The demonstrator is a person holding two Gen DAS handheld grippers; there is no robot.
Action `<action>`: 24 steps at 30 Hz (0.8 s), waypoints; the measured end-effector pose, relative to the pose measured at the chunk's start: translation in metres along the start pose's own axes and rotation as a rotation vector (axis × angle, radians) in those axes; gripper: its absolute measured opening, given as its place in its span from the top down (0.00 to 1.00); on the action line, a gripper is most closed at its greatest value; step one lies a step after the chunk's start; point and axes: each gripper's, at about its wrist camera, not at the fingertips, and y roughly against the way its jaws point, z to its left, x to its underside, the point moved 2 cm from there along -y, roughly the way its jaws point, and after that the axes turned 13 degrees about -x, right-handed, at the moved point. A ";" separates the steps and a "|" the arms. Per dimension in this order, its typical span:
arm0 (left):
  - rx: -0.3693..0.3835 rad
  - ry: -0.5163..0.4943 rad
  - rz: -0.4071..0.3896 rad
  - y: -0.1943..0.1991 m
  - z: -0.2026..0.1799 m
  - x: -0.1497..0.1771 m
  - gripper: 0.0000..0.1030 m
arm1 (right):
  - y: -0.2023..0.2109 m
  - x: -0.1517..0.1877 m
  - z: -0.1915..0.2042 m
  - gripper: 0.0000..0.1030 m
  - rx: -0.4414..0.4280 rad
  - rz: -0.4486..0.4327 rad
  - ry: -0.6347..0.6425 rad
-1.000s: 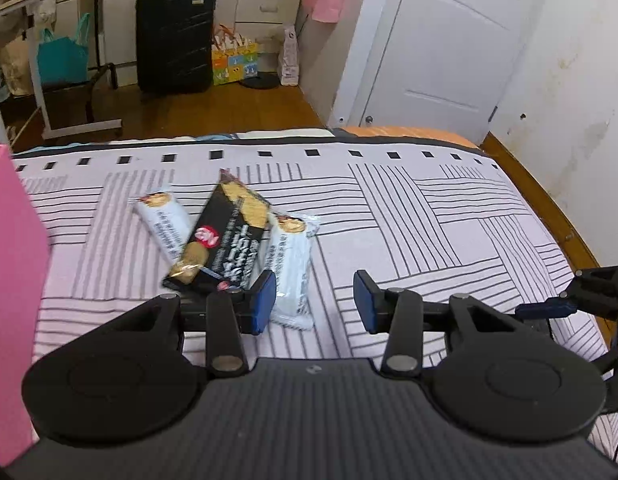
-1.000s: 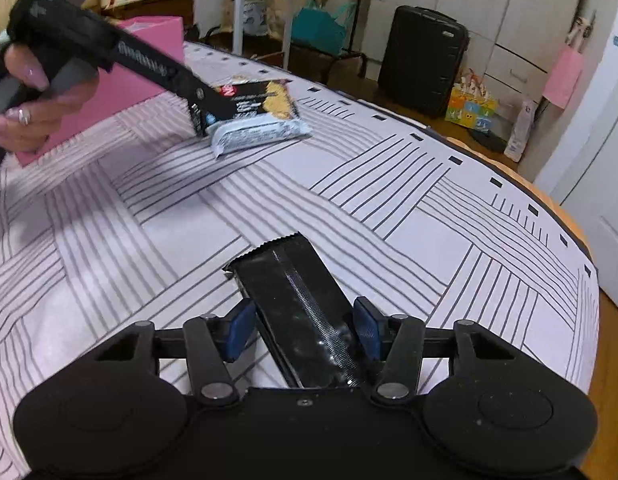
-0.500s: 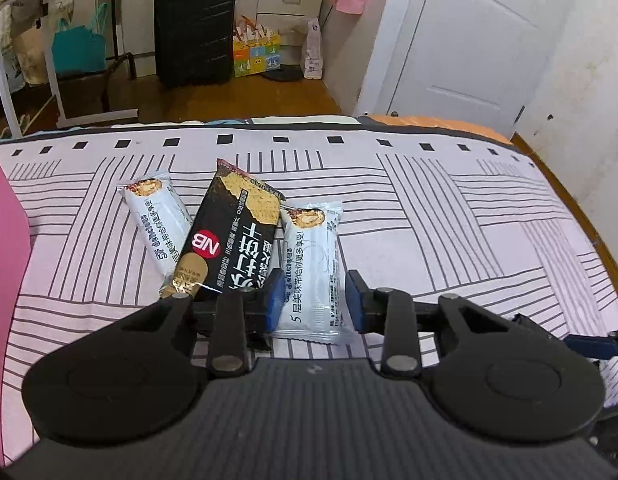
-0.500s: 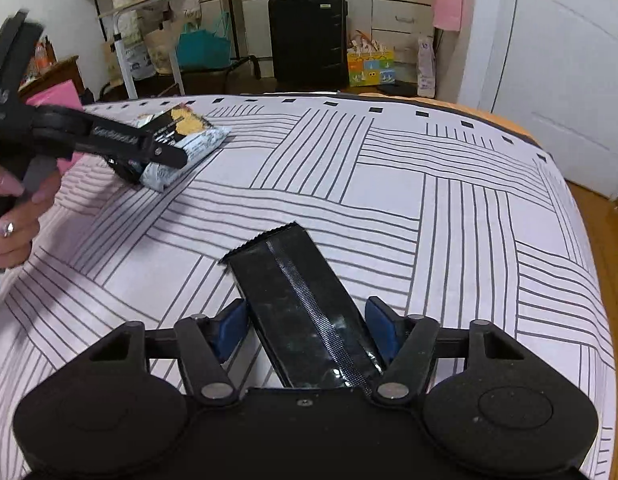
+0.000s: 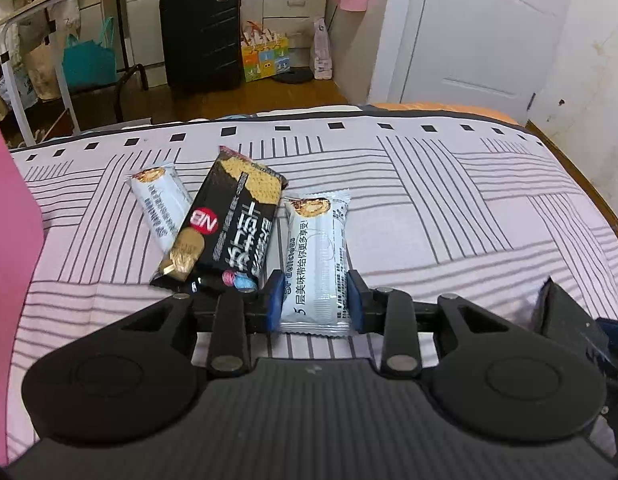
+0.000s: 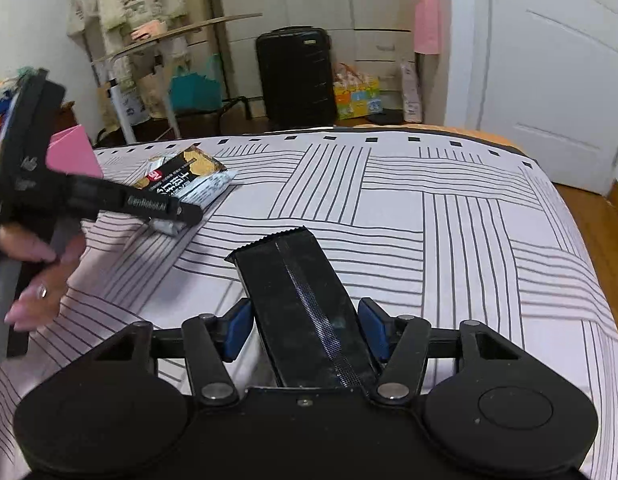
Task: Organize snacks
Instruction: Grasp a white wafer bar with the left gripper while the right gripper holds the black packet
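Observation:
In the left wrist view my left gripper [image 5: 315, 300] is closed around the near end of a white snack pack [image 5: 317, 256] lying on the striped bed; both pads touch its sides. A black NB cracker pack [image 5: 229, 224] lies left of it, overlapping a second white pack [image 5: 159, 204]. In the right wrist view my right gripper [image 6: 305, 330] has a black pack [image 6: 305, 304], seam side up, between its blue pads [image 6: 239, 326]; small gaps show on both sides. The left gripper [image 6: 165, 210] shows there over the snack pile [image 6: 189, 178].
A pink box [image 5: 9, 240] stands at the bed's left edge, also in the right wrist view [image 6: 71, 154]. Beyond the bed's far edge are a black suitcase [image 5: 201, 36], a rack with bags and a white door [image 5: 481, 28]. The striped bedspread [image 6: 449, 232] stretches right.
My left gripper moved right and forward from beside the black cracker pack and closed around the right white pack. My right gripper swung its view rightward, still straddling the black pack.

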 end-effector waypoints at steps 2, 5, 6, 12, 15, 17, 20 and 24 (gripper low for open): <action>-0.002 -0.003 -0.001 0.010 0.001 0.004 0.70 | -0.001 0.000 0.007 0.39 0.024 0.009 -0.019; -0.006 -0.008 0.028 0.021 0.005 0.011 0.70 | -0.004 0.002 0.014 0.39 0.048 0.035 -0.084; -0.002 -0.003 0.051 0.023 0.006 0.012 0.70 | -0.005 0.003 0.015 0.39 0.042 0.042 -0.115; 0.042 0.091 0.108 0.043 0.027 0.023 0.70 | 0.002 0.011 0.029 0.39 0.013 0.044 -0.159; 0.038 0.098 0.104 0.059 0.033 0.029 0.70 | 0.006 0.015 0.035 0.39 -0.007 0.058 -0.167; 0.043 0.105 0.110 0.069 0.034 0.032 0.70 | 0.009 0.016 0.040 0.39 -0.020 0.068 -0.163; 0.034 0.116 0.111 0.088 0.039 0.036 0.71 | 0.017 0.018 0.051 0.39 -0.038 0.077 -0.148; 0.047 0.143 0.132 0.115 0.047 0.036 0.71 | 0.029 0.017 0.066 0.39 -0.059 0.084 -0.124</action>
